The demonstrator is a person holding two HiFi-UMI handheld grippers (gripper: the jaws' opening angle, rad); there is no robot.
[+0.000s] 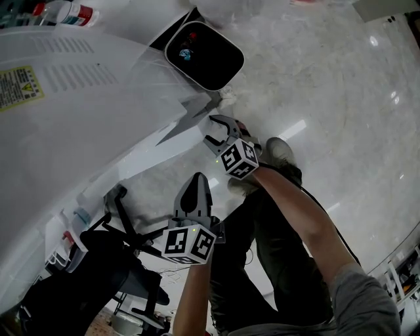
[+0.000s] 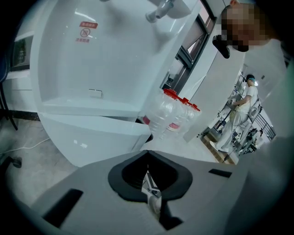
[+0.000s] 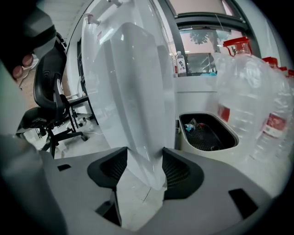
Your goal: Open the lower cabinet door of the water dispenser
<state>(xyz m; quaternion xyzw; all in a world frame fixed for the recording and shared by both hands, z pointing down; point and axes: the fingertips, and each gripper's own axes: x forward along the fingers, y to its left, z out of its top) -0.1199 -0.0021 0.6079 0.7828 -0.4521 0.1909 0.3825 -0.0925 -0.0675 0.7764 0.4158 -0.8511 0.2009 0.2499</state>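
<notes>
The right gripper [image 1: 211,130] was seen in its own view [image 3: 144,170] with the jaws closed on the free edge of the lower cabinet door [image 3: 138,92], which stood edge-on between the two pads; from the head view only the gripper's reach toward the foot of the water dispenser [image 1: 79,118] could be made out. The left gripper [image 1: 195,178] was held back from the dispenser, its jaws pressed together on nothing in the left gripper view [image 2: 148,172]. Only that view showed the dispenser's front [image 2: 105,55], with one tap [image 2: 158,11] and one red warning label [image 2: 86,32]. At least three red-capped water bottles [image 2: 163,114] were counted there. One trash bin [image 1: 205,56] and one office chair [image 3: 50,101] were seen on the marble floor [image 1: 328,85].
</notes>
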